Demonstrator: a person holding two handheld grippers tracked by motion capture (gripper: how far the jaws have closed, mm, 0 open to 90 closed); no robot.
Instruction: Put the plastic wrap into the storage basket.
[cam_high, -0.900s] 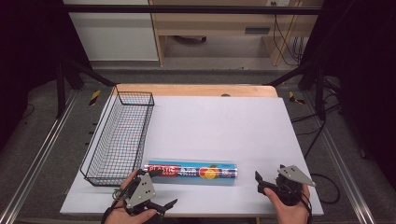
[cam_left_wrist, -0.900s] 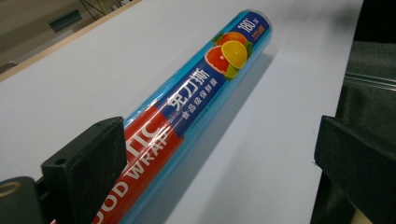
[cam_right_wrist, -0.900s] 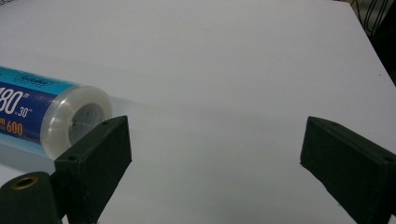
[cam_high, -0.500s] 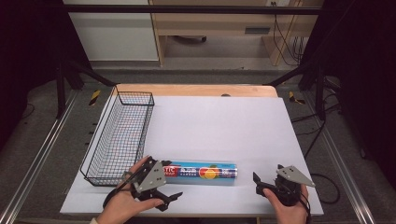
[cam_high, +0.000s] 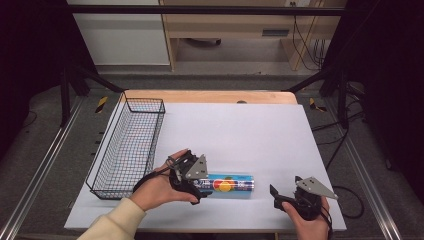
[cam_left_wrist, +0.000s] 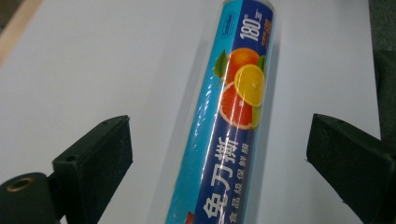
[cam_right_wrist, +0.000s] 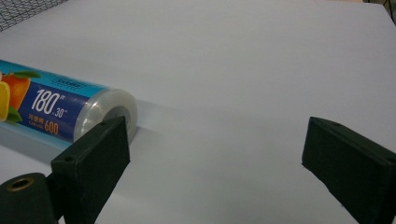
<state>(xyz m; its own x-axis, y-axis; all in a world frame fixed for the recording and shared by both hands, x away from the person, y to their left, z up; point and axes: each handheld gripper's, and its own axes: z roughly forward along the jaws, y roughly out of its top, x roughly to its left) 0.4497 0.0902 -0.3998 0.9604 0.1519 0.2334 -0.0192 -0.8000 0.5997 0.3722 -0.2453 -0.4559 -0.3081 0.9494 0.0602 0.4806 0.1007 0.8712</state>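
Observation:
A blue roll of cling film (cam_high: 231, 184) with orange fruit printed on it lies on its side on the white table top (cam_high: 240, 130), near the front. My left gripper (cam_high: 198, 187) sits over the roll's left end. In the left gripper view the roll (cam_left_wrist: 229, 135) runs up between the two jaws with a gap on each side, so the left gripper (cam_left_wrist: 219, 154) is open. My right gripper (cam_high: 280, 196) rests open near the front right corner. In the right gripper view the roll's clear end (cam_right_wrist: 109, 114) lies just behind the left jaw, outside the right gripper (cam_right_wrist: 215, 158).
A black wire basket (cam_high: 145, 99) stands along the table's left edge, a short way left of my left hand. A wooden strip (cam_high: 210, 96) borders the far edge of the table. Black frame legs and cables stand beyond both sides.
My left hand has moved from the front edge up and to the right, onto the left end of the roll, which it now covers. The right gripper and the roll have stayed put.

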